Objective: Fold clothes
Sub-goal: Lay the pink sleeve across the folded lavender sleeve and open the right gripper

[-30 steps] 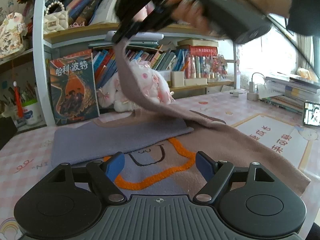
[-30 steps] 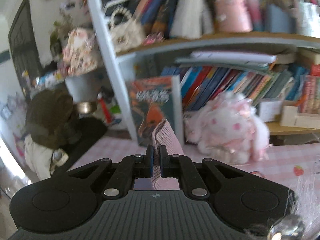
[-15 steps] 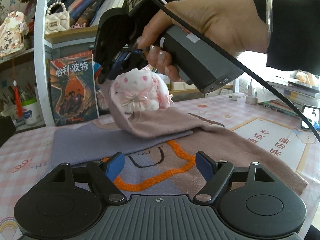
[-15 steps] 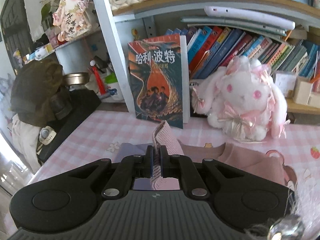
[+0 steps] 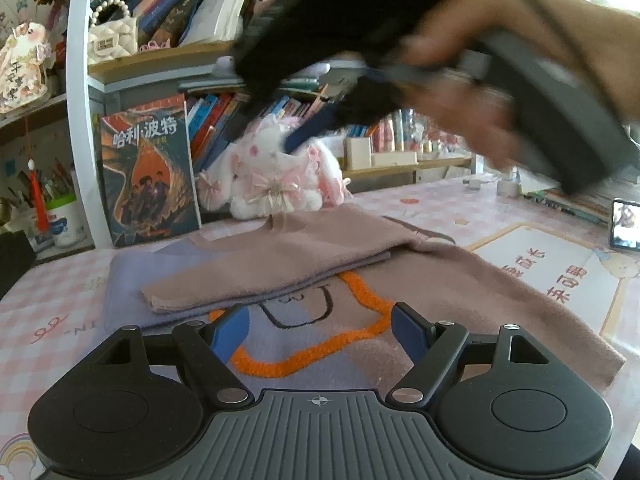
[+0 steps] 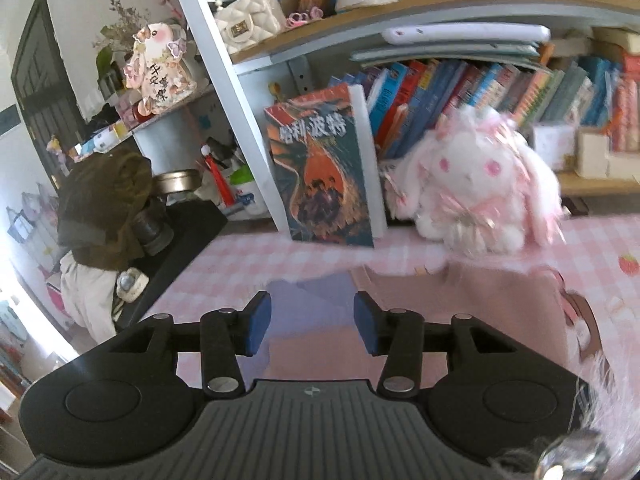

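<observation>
Both my left fingers (image 5: pixel 320 334) and right fingers (image 6: pixel 312 328) are spread apart, gripping nothing. One sweater (image 5: pixel 460 280) lies flat on the surface (image 5: pixel 48 304), two sleeves (image 5: pixel 260 268) folded across its front. Careless brushing could drag the top sleeve loose; one plush rabbit (image 6: pixel 476 188) sits near.

The sweater (image 5: pixel 460 280) is dusty pink and lavender with an orange outline; the tablecloth (image 5: pixel 52 320) is pink-and-white check; the plush rabbit (image 6: pixel 476 184) white and pink.
</observation>
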The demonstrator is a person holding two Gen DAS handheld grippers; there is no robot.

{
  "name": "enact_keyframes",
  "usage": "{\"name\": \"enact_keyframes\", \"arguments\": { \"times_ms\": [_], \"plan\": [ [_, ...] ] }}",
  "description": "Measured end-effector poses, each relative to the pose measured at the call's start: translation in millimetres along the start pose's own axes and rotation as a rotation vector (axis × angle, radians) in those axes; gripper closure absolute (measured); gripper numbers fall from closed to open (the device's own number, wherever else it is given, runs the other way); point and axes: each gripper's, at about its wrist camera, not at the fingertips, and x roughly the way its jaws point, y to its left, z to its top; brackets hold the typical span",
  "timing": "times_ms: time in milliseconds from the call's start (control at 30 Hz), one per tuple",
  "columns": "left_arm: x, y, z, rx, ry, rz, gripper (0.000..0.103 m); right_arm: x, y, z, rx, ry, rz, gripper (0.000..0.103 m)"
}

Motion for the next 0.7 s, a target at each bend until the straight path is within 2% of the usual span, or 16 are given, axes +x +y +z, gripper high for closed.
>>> {"name": "enact_keyframes", "arguments": {
  "times_ms": [167,300,400,533,700],
  "plan": [
    [-0.5,1.7,-0.7,-0.013,0.006,0.030,0.023,-33.7,-8.7,-41.3,-0.036,0.003,-0.038,0.058],
    [-1.7,1.5,-1.0,-0.014,0.002,0.051,0.023,-65.6,-22.8,-68.9,0.025,-0.040,-0.054,0.052],
    [-2.9,1.1,-0.4,-0.011,-0.004,0.063,0.023,-87.6,-30.1,-89.0,0.041,-0.076,-0.099,0.048],
    [-5.6,2.7,-0.1,-0.018,-0.022,0.069,0.023,-113.1,-32.5,-122.6,-0.008,-0.099,-0.183,0.043],
    [-9.7,9.5,-0.4,-0.061,-0.039,0.083,0.022,-137.5,-32.7,-159.1,-0.046,-0.113,-0.242,0.041]
  ]
}}
